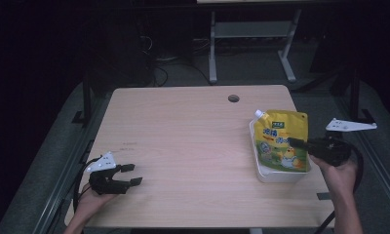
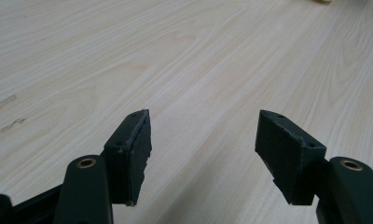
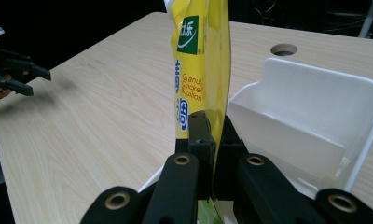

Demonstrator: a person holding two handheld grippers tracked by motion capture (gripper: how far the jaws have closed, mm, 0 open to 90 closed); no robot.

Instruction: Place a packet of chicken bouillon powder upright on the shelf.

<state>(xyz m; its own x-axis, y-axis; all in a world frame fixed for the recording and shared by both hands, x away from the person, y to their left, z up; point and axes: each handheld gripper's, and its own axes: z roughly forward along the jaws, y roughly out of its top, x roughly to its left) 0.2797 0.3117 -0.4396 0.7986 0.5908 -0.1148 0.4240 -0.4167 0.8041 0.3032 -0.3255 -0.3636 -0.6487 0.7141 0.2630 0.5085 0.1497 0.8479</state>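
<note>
A yellow pouch (image 1: 283, 141) with a white spout at its upper left corner lies over a white plastic bin (image 1: 276, 173) at the right side of the bench (image 1: 193, 146). The pouch has a green label at the top, blue and red printed text, and a small yellow cartoon figure lower down. In the right gripper view the pouch (image 3: 201, 70) is seen edge-on, a thin yellow sheet that rises between the fingers, and the bin (image 3: 310, 121) stands open just beside it with smooth white walls.

The right gripper (image 1: 300, 143) has its fingers (image 3: 199, 128) pressed together on the lower edge of the pouch, with only the thin sheet between them. The left gripper (image 1: 129, 174) has its fingers (image 2: 131, 154) wide apart and they hold nothing; bare wood of the bench (image 2: 198, 70) shows between them.

The right hand (image 1: 337, 173) comes in from the lower right corner and holds its gripper at the right edge of the bench, pointing left toward the pouch. The left hand (image 1: 93, 197) is at the near left corner of the bench, and its gripper lies low over the wood and points to the right, well apart from the pouch and the bin. A round hole (image 1: 233, 98) is in the bench near its far edge.
</note>
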